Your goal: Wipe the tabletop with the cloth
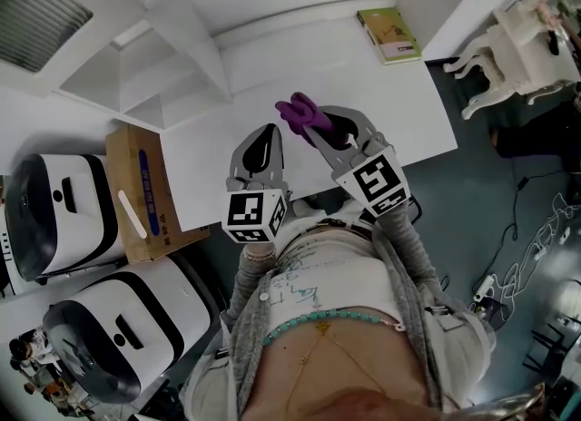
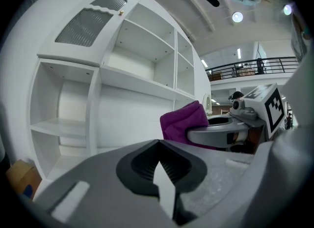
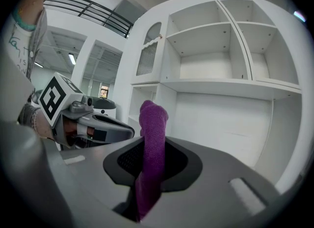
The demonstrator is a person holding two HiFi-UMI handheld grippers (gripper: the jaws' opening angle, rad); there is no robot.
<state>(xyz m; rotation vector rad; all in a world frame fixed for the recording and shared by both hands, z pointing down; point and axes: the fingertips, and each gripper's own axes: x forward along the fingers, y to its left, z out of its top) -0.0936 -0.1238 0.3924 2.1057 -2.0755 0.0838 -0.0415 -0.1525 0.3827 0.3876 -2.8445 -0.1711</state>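
Right gripper view — purple cloth [image 3: 153, 143] bunched upright, pinched between jaws.

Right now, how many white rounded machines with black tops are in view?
2: one white rounded machine left of the brown cardboard box, the other below the box in the head view. More may be hidden.

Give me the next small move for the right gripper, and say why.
Probably lower the right gripper and tip it down until the purple cloth meets the white tabletop. Its jaws are shut on the cloth, which sticks out past them in the air, apparently not touching the surface, so no wiping stroke can start yet.
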